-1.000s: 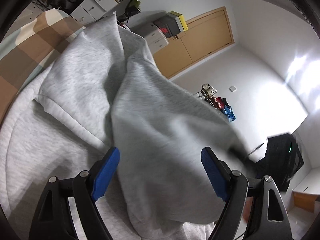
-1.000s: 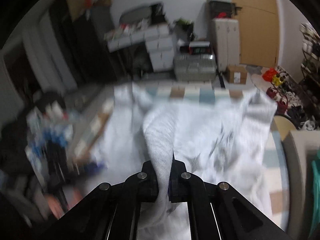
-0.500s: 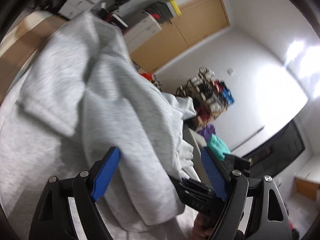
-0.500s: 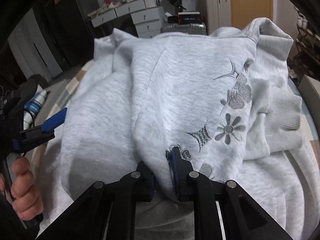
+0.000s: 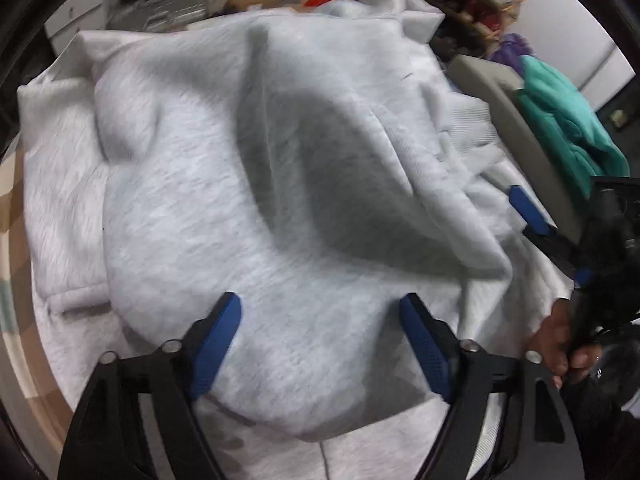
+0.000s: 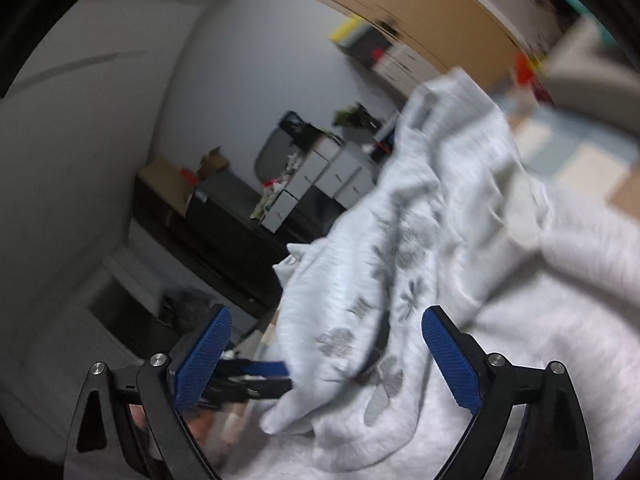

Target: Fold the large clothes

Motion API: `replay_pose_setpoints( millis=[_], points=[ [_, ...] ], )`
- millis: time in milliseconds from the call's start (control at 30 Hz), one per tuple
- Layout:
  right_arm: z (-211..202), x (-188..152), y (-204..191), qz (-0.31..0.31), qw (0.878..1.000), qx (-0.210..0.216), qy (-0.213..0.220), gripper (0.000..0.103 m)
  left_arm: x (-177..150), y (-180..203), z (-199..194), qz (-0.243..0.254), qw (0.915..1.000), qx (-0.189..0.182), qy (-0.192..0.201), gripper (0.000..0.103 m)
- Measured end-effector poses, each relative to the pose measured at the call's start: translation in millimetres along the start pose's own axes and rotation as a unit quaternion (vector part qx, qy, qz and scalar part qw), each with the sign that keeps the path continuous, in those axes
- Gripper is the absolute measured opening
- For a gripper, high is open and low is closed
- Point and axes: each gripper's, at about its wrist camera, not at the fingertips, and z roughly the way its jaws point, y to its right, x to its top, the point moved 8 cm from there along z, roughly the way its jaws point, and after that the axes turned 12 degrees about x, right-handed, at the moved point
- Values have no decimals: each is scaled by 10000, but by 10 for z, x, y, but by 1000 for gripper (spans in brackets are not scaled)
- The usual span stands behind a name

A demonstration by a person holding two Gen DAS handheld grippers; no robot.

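A light grey sweatshirt (image 5: 280, 160) lies bunched on a checked cover, one layer folded over and humped in the middle. My left gripper (image 5: 320, 320) points steeply down over that fold; its jaws are closing, the blue pads (image 5: 216, 340) astride the cloth without pressing it. In the right wrist view the sweatshirt's flower-embroidered part (image 6: 380, 320) hangs loose between the wide jaws of my right gripper (image 6: 326, 344), which are opening and touch nothing. The right gripper (image 5: 528, 208) also shows at the left view's right edge, held by a hand (image 5: 560, 340).
A teal garment (image 5: 560, 120) lies on a grey padded seat (image 5: 500, 92) to the right of the sweatshirt. The checked cover (image 5: 12, 208) shows at the left edge. White drawers and a dark desk (image 6: 240, 216) stand along the wall beyond, near a wooden door (image 6: 400, 8).
My right gripper was shut on a fold of the sweatshirt; it has let go, opened wide and dropped lower. My left gripper has tipped down over the laid-over fold.
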Motion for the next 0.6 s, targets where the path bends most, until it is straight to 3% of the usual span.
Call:
replay_pose_setpoints(
  millis=[67, 133, 200, 233, 267, 300, 467, 600],
  points=[
    [-82, 39, 21, 123, 9997, 183, 137, 97, 13, 21, 2, -16, 9999, 105, -12, 75],
    [-91, 75, -5, 105, 9995, 247, 175, 97, 22, 64, 124, 121, 9986, 434, -274, 75],
    [-146, 109, -71, 117, 9993, 326, 142, 97, 26, 102, 243, 224, 9959, 748, -447, 68],
    [-143, 103, -83, 91, 9993, 337, 134, 97, 35, 126, 249, 248, 9955, 811, -425, 60],
    [-141, 132, -73, 83, 9992, 377, 130, 97, 53, 168, 230, 301, 9957, 792, -368, 20],
    [-160, 123, -93, 74, 9990, 416, 132, 97, 72, 207, 213, 280, 9962, 727, -387, 6],
    [-197, 161, -114, 133, 9986, 487, 160, 97, 164, 312, 69, 348, 9947, 937, -221, 0],
    [-235, 161, -100, 261, 9980, 551, 172, 97, 250, 327, -439, 105, 9955, 830, 450, 0]
  ],
)
